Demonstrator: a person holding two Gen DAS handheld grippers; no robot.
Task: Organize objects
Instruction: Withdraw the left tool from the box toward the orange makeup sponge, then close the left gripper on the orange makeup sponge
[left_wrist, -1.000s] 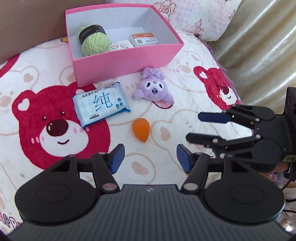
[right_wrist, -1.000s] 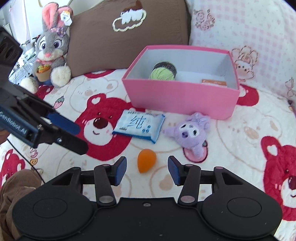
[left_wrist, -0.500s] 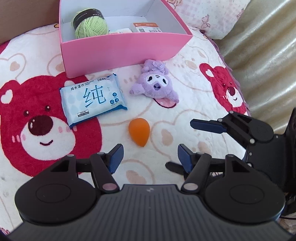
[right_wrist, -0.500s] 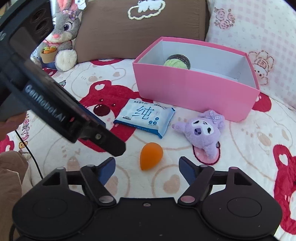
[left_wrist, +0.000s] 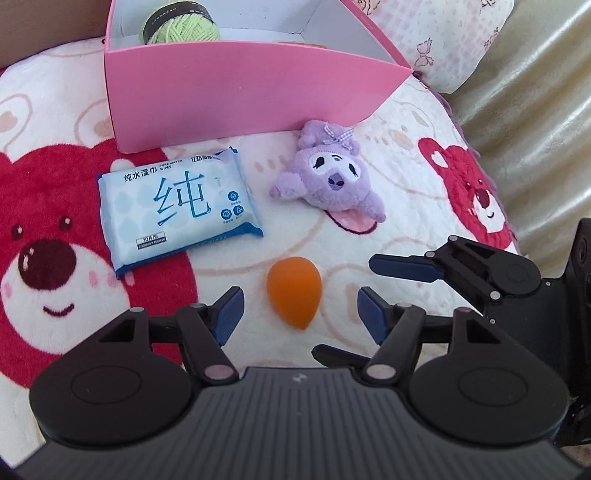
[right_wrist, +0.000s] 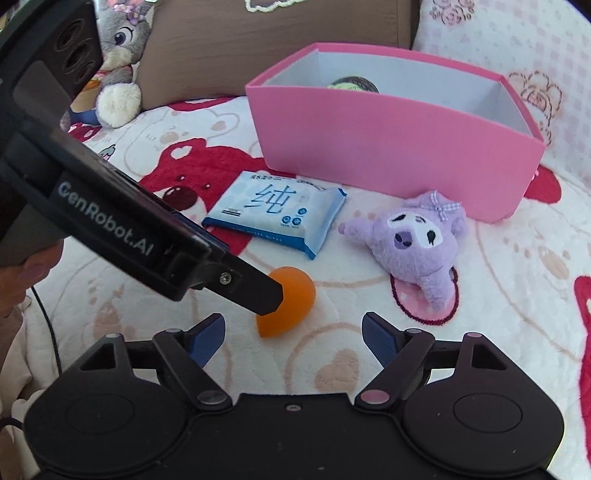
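Orange teardrop-shaped sponge (left_wrist: 294, 291) lies on the bear-print plush blanket (left_wrist: 51, 206), between the left gripper's (left_wrist: 297, 314) opening jaws, untouched. The right gripper (right_wrist: 293, 334) beside it is opening wide and empty. Behind stands a pink cardboard box (left_wrist: 236, 85).

In the right wrist view the left tool (right_wrist: 258, 291) crosses in front of the orange sponge (right_wrist: 291, 306) and covers its left side. The pink box (right_wrist: 388, 147) wall hides all but the top of the green yarn ball (right_wrist: 349, 84). The grey rabbit plush (right_wrist: 118, 66) is cut by the top edge and partly covered. In the left wrist view the top edge cuts the box, and the small print on the wipes pack (left_wrist: 177, 206) is too small to read.
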